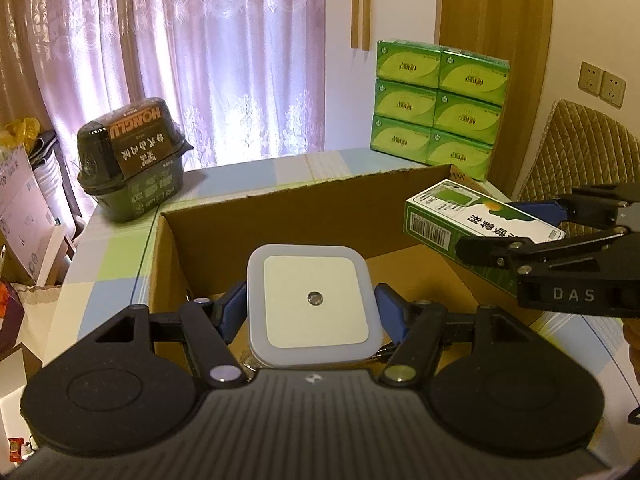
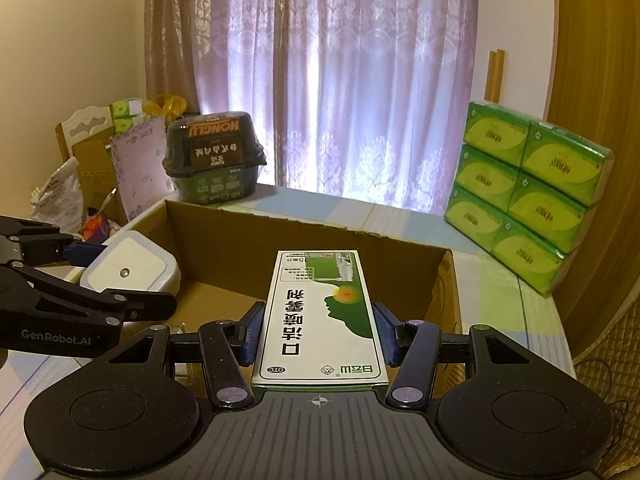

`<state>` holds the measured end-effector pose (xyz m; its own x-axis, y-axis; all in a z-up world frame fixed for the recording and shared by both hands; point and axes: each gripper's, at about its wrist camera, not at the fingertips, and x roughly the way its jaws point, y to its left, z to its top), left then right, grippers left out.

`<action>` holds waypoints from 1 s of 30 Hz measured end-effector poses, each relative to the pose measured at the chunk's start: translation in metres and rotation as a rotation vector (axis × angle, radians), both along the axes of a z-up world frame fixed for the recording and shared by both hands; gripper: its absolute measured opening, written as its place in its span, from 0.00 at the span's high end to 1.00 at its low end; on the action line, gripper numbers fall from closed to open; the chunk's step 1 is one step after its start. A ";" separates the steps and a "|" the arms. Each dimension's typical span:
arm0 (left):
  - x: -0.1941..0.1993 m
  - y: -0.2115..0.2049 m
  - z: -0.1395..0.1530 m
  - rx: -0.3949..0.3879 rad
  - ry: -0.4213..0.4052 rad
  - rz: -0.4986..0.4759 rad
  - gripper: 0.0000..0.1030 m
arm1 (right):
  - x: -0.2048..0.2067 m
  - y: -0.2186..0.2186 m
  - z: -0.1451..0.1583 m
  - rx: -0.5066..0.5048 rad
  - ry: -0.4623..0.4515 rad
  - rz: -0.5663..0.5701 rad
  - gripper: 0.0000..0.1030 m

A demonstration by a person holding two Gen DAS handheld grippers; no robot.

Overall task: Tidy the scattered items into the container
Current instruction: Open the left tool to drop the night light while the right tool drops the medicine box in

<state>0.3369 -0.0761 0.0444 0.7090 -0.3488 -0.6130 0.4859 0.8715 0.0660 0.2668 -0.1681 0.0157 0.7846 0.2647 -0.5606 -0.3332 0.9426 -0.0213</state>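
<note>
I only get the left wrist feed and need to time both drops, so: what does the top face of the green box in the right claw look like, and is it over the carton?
Observer: The green box is clamped flat between the right claw's blue pads, white and green printed face up, out over the open cardboard carton.
Operator: Anything in the carton under it?
Observer: Only bare cardboard floor shows there; the part under the claw is hidden.
Operator: What's left of the dark tub?
Observer: Beyond the dark tub stand a cut-out board, papers and bags.
</note>
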 end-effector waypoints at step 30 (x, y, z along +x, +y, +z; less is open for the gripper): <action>-0.016 0.045 -0.003 -0.036 0.007 0.108 0.26 | 0.010 0.012 -0.006 -0.024 0.003 -0.006 0.85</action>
<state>0.3211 -0.0308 0.0413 0.7395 -0.2922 -0.6064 0.3892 0.9206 0.0309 0.2770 -0.1557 0.0098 0.7841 0.2466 -0.5695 -0.3279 0.9438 -0.0428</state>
